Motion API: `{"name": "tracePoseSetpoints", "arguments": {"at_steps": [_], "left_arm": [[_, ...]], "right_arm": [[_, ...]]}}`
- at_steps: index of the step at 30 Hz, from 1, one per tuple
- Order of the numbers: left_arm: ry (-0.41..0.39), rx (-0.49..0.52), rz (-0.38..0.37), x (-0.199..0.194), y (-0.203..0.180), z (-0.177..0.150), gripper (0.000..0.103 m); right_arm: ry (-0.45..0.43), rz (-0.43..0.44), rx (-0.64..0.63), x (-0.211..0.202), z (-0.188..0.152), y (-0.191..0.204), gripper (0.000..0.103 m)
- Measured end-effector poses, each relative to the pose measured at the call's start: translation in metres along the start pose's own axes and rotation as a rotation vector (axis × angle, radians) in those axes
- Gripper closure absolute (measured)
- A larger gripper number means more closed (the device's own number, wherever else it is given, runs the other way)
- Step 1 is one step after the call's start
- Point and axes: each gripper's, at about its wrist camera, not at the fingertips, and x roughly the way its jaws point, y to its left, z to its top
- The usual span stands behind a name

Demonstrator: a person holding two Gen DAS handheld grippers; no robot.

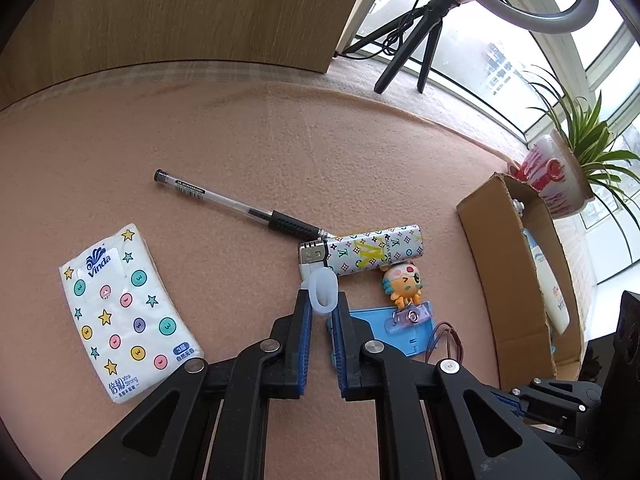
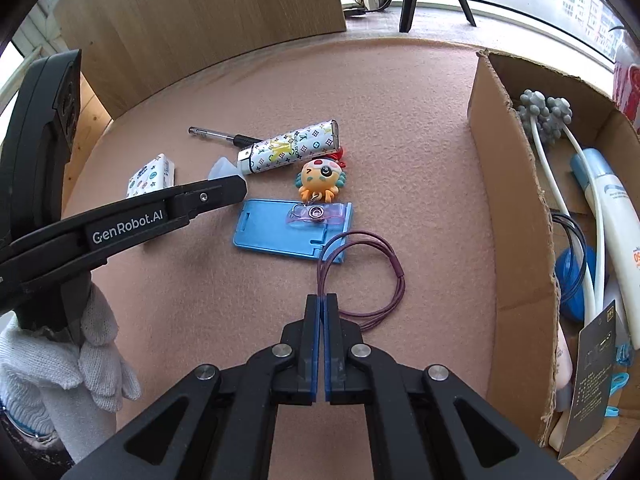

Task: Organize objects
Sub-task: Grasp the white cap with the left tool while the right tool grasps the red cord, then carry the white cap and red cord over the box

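Left tool [image 1: 322, 300] clamping translucent white clip [image 1: 323, 292], right tool [image 2: 321, 300] closed on thin maroon cord loop [image 2: 384, 276]

Pink felt mat [image 1: 280, 140] under pen [image 1: 236, 206], tissues [image 1: 124, 312]

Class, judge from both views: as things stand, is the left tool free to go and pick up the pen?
Probably not yet. The left tool is shut on a translucent cap, so it is occupied. The pen itself lies uncovered on the mat, only its tip meeting the patterned lighter.
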Motion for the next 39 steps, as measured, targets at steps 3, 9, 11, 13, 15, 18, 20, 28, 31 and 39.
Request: {"name": "tracePoseSetpoints", "arguments": {"at_steps": [3, 9, 11, 13, 15, 18, 20, 28, 31, 39], "left_arm": [[-0.017, 0.011, 0.001, -0.008, -0.003, -0.001, 0.092], [-0.043, 0.005, -0.003, -0.028, -0.005, -0.006, 0.092], [-0.05, 0.014, -0.008, -0.035, -0.008, -0.008, 0.092], [-0.059, 0.019, -0.012, -0.042, -0.011, -0.01, 0.092], [-0.067, 0.022, -0.023, -0.049, -0.016, -0.011, 0.092], [-0.077, 0.04, -0.035, -0.059, -0.026, -0.014, 0.092], [-0.086, 0.05, -0.047, -0.064, -0.035, -0.014, 0.092], [-0.098, 0.128, -0.12, -0.077, -0.088, -0.015, 0.092], [-0.09, 0.165, -0.149, -0.074, -0.114, -0.017, 0.092], [-0.034, 0.257, -0.214, -0.05, -0.179, -0.031, 0.092]], "right_arm": [[-0.017, 0.048, 0.035, -0.014, -0.004, -0.007, 0.101], [-0.06, 0.072, 0.049, -0.036, -0.003, -0.009, 0.102], [-0.081, 0.098, 0.056, -0.047, -0.002, -0.01, 0.102], [-0.109, 0.109, 0.053, -0.06, 0.0, -0.01, 0.102], [-0.132, 0.125, 0.059, -0.071, 0.004, -0.012, 0.102], [-0.174, 0.146, 0.063, -0.093, 0.006, -0.015, 0.102], [-0.2, 0.15, 0.063, -0.106, 0.006, -0.018, 0.102], [-0.285, 0.136, 0.086, -0.154, 0.0, -0.042, 0.102], [-0.31, 0.115, 0.112, -0.167, -0.006, -0.058, 0.102], [-0.326, 0.047, 0.19, -0.181, -0.026, -0.109, 0.101]]}}
